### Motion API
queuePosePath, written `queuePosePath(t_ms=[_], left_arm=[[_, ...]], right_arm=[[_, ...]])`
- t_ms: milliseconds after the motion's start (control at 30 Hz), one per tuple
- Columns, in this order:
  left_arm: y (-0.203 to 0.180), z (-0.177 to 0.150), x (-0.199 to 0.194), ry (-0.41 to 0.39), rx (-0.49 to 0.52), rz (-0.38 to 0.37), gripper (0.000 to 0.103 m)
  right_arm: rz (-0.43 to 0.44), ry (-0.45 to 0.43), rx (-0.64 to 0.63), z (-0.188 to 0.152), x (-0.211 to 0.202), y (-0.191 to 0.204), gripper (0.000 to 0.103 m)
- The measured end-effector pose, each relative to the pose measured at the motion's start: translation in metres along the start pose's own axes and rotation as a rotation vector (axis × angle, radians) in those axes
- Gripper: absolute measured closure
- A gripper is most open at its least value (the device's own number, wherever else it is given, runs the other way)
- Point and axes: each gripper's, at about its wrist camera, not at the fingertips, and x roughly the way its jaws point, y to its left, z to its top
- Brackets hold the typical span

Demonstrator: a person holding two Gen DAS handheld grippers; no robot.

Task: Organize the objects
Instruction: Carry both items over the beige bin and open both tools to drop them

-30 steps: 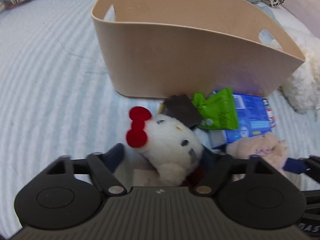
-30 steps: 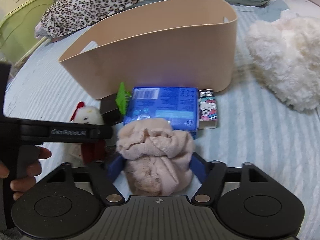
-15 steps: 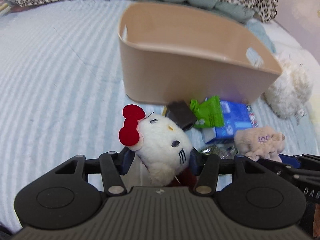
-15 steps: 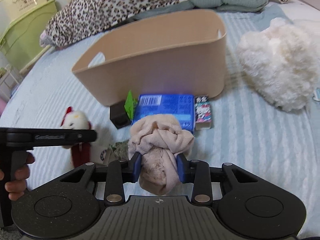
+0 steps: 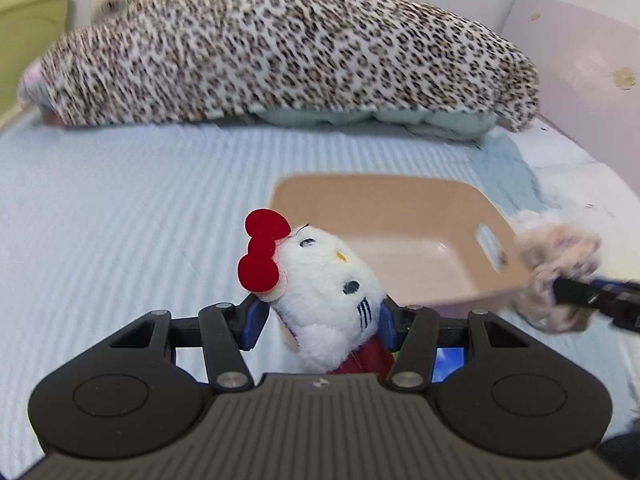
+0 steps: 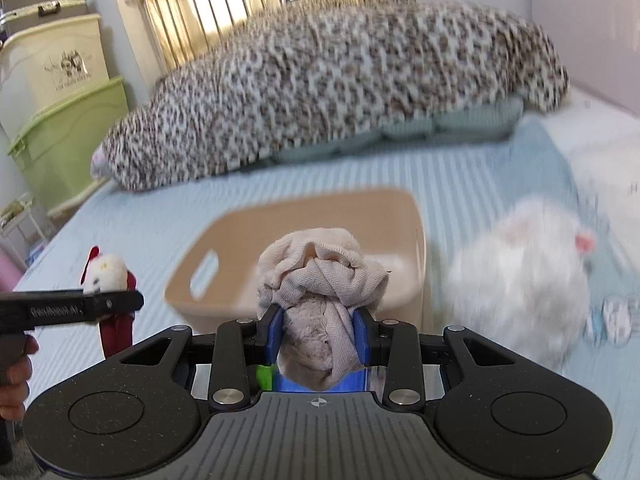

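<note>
A: Plush cat [image 5: 332,280], white with a red bow, sits between your left gripper [image 5: 318,320] jaws, which are closed on its body, lifted above the bed [image 5: 120,220]. What has your right side got?

B: Your right gripper [image 6: 318,334] has its jaws pressed onto the beige rolled cloth [image 6: 320,280], also held up in the air. Only the right wrist view shows a sliver of blue packet [image 6: 352,382] and something green [image 6: 264,374] beneath the jaws.

A: And the beige bin [image 5: 400,232]?

B: From your left wrist view you look down into it: the visible floor is bare. It stands on the bed just beyond both held things.

A: What else does only the right view give you?

B: The fluffy white plush [image 6: 520,280] right of the bin, then green storage boxes [image 6: 68,136] at far left. Both show the leopard blanket [image 5: 280,60] farthest back.
</note>
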Motion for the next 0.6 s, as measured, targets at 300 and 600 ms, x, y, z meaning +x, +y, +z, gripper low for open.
queuePosePath(t_ms=[300,600], left_arm=[[-0.027,0.048,0.060,-0.056,0.079,0.078,0.046],[-0.043,0.047,0.133,0.039,0.170,0.100,0.047]], right_arm=[[-0.062,-0.047,-0.070,0.048,0.049,0.016,0.070],[-0.108,0.069,-0.070,0.045,0.119,0.014,0.070]])
